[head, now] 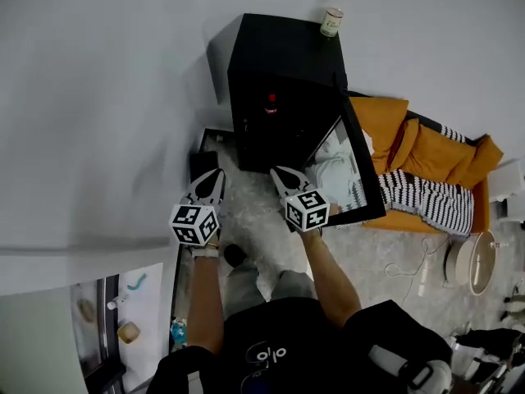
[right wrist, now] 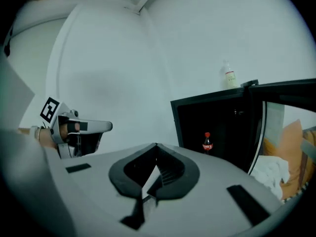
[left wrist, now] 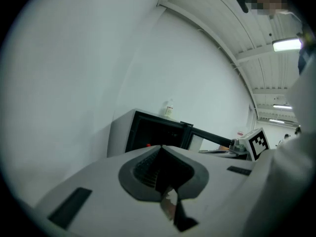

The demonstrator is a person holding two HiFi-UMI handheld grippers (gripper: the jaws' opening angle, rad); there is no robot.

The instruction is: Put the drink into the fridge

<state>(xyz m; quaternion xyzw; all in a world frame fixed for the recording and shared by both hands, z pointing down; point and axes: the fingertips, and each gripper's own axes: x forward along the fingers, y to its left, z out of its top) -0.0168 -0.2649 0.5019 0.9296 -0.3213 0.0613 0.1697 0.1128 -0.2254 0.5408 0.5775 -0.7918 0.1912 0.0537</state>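
**Both hand-held grippers before the open fridge.** The left gripper (head: 216, 173) and the right gripper (head: 277, 171), each bearing a cube of square markers, are held side by side above the speckled grey floor (head: 246, 220).

In the left gripper view its white fingers (left wrist: 98, 179) are seen brought together at the tips, with nothing between them. The right gripper's fingers (right wrist: 217, 179) are likewise closed tip to tip and empty.

The drink, a small dark cola bottle with a red cap (right wrist: 207, 142), is found standing upright inside the black box-shaped fridge (head: 279, 60). Its long axis is vertical. It lies ahead of both pairs of fingers and well apart from them, a little to the right of the right fingertips.

A pale bottle with a green label (head: 331, 21) is set on top of the fridge, above and beyond the fingers.

The glass-fronted fridge door (head: 349, 167) is swung open to the right of the right fingers, its free edge near that gripper and farther from the left one.

The placing is judged complete, with only the door left to be shut. Since the door lies on the right gripper's side, that push is best taken by the right fingers, leftward and away toward the cabinet.
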